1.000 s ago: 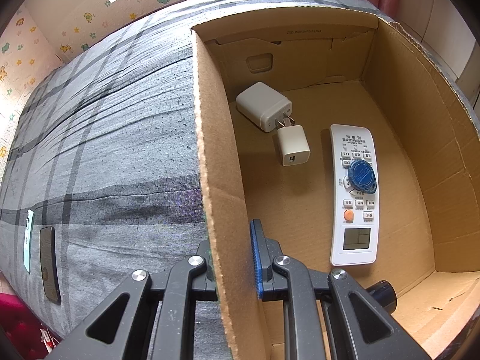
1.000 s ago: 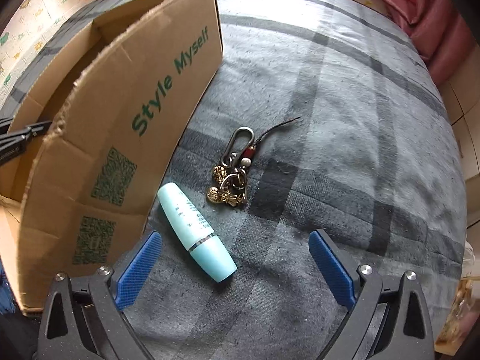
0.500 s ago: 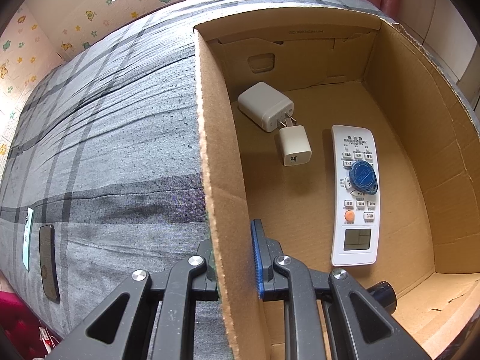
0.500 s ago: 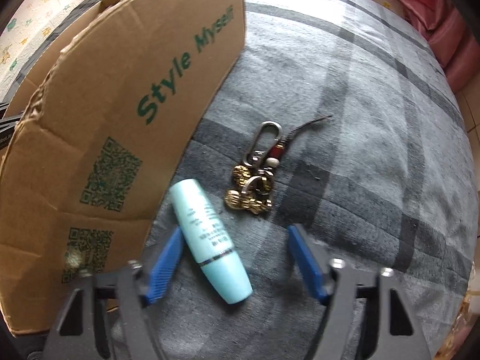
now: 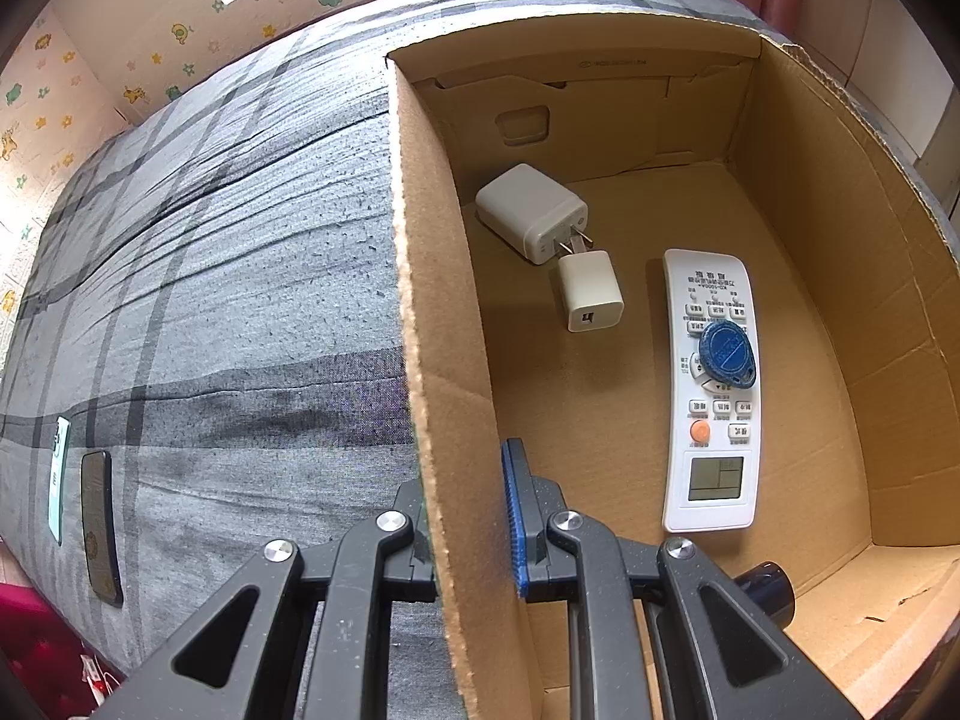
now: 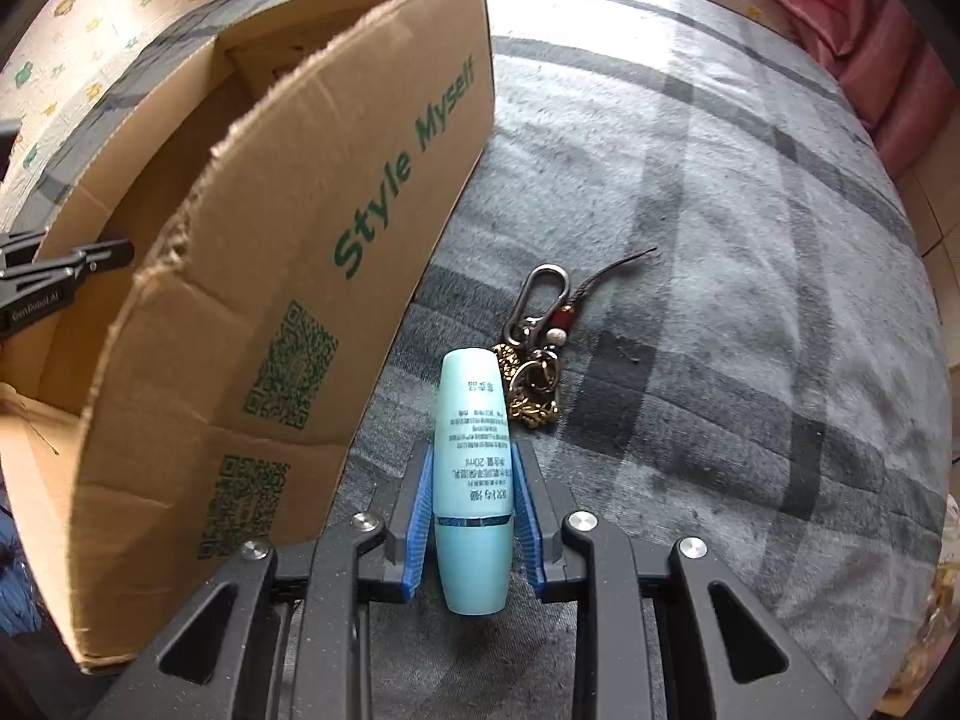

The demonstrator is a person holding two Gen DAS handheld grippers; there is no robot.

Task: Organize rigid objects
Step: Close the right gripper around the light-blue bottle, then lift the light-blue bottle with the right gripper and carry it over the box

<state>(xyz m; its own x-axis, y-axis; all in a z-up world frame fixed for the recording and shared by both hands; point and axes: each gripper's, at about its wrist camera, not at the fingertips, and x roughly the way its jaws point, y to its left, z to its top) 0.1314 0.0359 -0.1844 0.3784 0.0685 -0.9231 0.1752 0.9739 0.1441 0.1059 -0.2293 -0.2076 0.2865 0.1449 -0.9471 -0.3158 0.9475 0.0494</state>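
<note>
A pale blue tube-shaped bottle point(image 6: 471, 450) stands lengthwise between the blue pads of my right gripper point(image 6: 472, 468). The jaws are closing and both pads press its sides. Just past it a key ring point(image 6: 540, 354) with brass charms lies on the grey plaid bedcover point(image 6: 720, 300). My left gripper point(image 5: 465, 480) is shut on the left wall of the open cardboard box point(image 5: 432, 300), one finger inside, the other outside. On the box floor lie a white remote point(image 5: 711, 420) with a blue tag point(image 5: 726, 354) on it and two white chargers point(image 5: 531, 213) point(image 5: 588, 291).
The box's outer wall point(image 6: 336, 228), printed with green letters, rises directly left of the bottle. A dark round object point(image 5: 768, 588) sits at the box's near corner. A dark phone point(image 5: 99, 528) lies near the bed's left edge. Pink fabric point(image 6: 888, 60) borders the far right.
My right gripper's jaws came together from wide open onto the blue bottle, which now points straight along the fingers. The left gripper and box contents stayed as they were.
</note>
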